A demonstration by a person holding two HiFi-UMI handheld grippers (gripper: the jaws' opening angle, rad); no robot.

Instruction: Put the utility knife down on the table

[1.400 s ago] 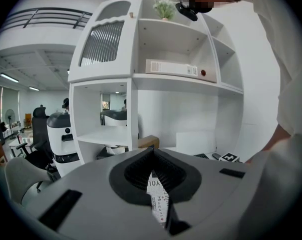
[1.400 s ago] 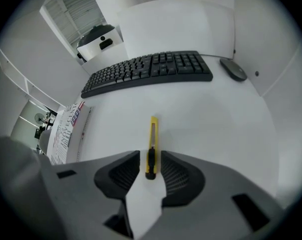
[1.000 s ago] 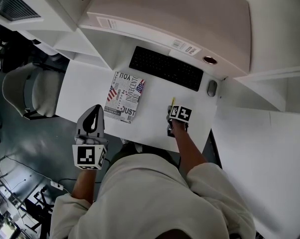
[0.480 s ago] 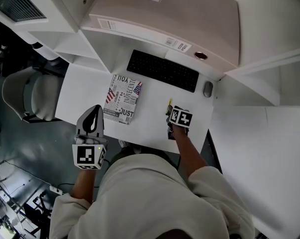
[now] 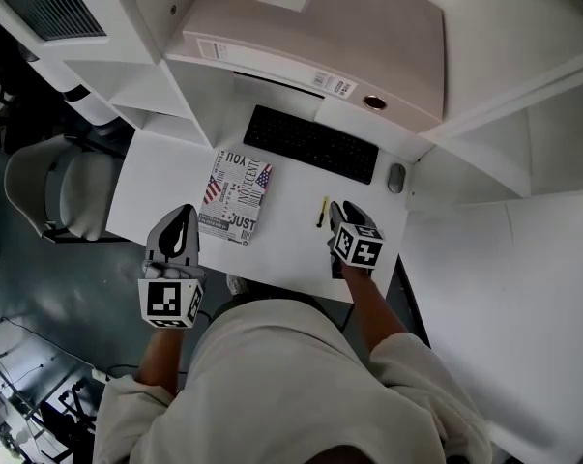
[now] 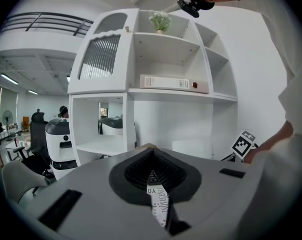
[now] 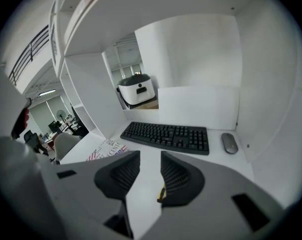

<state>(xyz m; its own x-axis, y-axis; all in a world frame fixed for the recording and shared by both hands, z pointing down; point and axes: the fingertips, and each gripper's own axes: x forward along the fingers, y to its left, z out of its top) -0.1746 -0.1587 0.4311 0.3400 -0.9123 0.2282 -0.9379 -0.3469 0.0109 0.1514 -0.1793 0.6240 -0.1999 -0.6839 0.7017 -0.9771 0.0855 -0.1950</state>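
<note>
The utility knife, yellow and black, lies flat on the white table in front of the keyboard. My right gripper stands open just to the knife's right, with nothing between its jaws. In the right gripper view a yellow and black bit of the knife shows under the inner edge of the right jaw, and the right gripper has bare table in its gap. My left gripper hovers at the table's front left edge. It is shut in the left gripper view, and holds nothing.
A printed booklet lies left of the knife. A black keyboard and a grey mouse sit at the back under a shelf with a large binder. A grey chair stands to the left.
The right gripper has opened and let go of the knife, which now lies on the table. The gripper has drawn back a little to the right. The left gripper has barely moved.
</note>
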